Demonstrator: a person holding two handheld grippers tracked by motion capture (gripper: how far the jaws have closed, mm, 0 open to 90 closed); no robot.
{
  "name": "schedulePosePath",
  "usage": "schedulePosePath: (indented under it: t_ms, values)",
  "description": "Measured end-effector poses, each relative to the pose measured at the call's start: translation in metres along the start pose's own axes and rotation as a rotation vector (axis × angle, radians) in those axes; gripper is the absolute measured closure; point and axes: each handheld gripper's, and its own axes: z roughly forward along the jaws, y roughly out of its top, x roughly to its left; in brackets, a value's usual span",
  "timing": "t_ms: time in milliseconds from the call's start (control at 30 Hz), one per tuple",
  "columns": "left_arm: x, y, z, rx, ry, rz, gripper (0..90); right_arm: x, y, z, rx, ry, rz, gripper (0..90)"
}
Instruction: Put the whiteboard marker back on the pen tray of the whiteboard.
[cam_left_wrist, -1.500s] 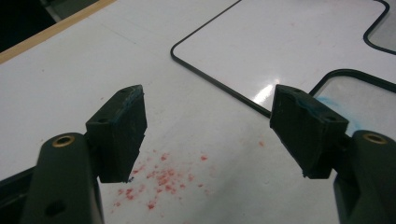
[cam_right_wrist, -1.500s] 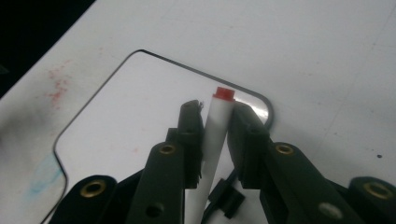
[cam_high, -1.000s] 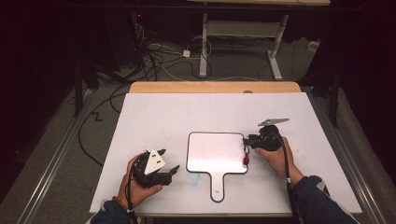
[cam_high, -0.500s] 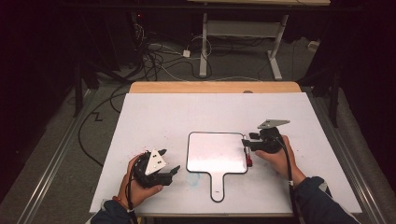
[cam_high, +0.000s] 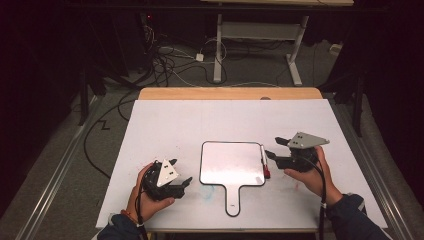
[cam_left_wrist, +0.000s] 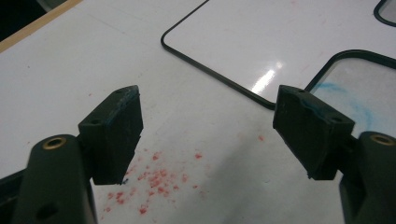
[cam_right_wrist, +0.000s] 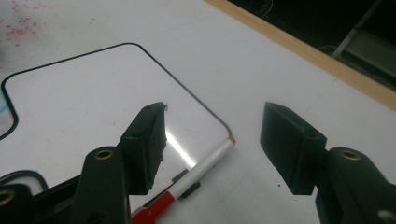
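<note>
The left gripper (cam_high: 186, 182) rests on the table (cam_high: 165, 125) in the person's left hand (cam_high: 145, 197), near the front edge, its jaws wide apart with nothing between them — in the left gripper view only the table shows in the gap, speckled with red marks (cam_left_wrist: 159, 179). Just right of it lies the whiteboard (cam_high: 232, 162), flat, handle toward the person. A marker (cam_high: 263, 161) lies along the board's right edge, red cap nearest. The right gripper (cam_high: 274, 148) hovers just right of the marker and apart from it — its jaws have just been opening and stand wide, holding nothing. Beyond the table, cables (cam_high: 170, 62) trail over the floor.
</note>
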Motion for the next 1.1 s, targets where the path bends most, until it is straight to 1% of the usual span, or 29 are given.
schedulePosePath:
  t_ms: [100,233,300,433,567,633,700,767,800,900,967,1000,1100]
  values:
    - [0.002,0.000,-0.001,-0.002,0.012,-0.007,22.9,0.005,-0.005,-0.014,-0.037,-0.022,-0.031,37.3]
    - [0.002,-0.001,-0.001,0.000,0.014,-0.008,22.5,0.007,-0.013,-0.031,-0.079,-0.044,-0.042,33.4]
    - [0.001,-0.001,0.000,0.001,0.015,-0.009,22.6,0.009,-0.019,-0.039,-0.102,-0.067,-0.037,32.5]
    - [-0.001,0.000,0.001,0.005,0.014,-0.004,22.6,0.011,-0.033,-0.053,-0.120,-0.099,-0.029,29.5]
    - [-0.003,0.000,0.002,0.009,0.011,-0.001,22.5,0.012,-0.051,-0.063,-0.119,-0.124,-0.012,25.7]
    - [-0.004,0.000,0.003,0.010,0.008,0.003,22.5,0.012,-0.062,-0.067,-0.118,-0.124,0.017,24.1]
    - [-0.006,0.001,0.003,0.013,0.003,0.010,22.5,0.012,-0.071,-0.069,-0.106,-0.140,0.014,22.7]
    - [-0.008,0.002,0.004,0.015,0.000,0.018,22.5,0.013,-0.078,-0.070,-0.080,-0.156,0.013,21.7]
    - [-0.009,0.002,0.005,0.015,0.000,0.025,22.3,0.013,-0.080,-0.070,-0.078,-0.158,0.020,21.8]
    - [-0.010,0.002,0.005,0.021,-0.006,0.026,22.3,0.015,-0.079,-0.071,-0.078,-0.162,0.037,22.0]
    - [-0.010,0.002,0.005,0.017,-0.004,0.026,22.3,0.017,-0.078,-0.072,-0.081,-0.179,0.016,22.0]
    - [-0.009,0.002,0.005,0.016,-0.006,0.026,22.3,0.018,-0.077,-0.073,-0.085,-0.179,0.012,22.1]
    - [-0.009,0.002,0.005,0.012,0.003,0.027,22.3,0.020,-0.076,-0.073,-0.090,-0.181,0.008,22.2]
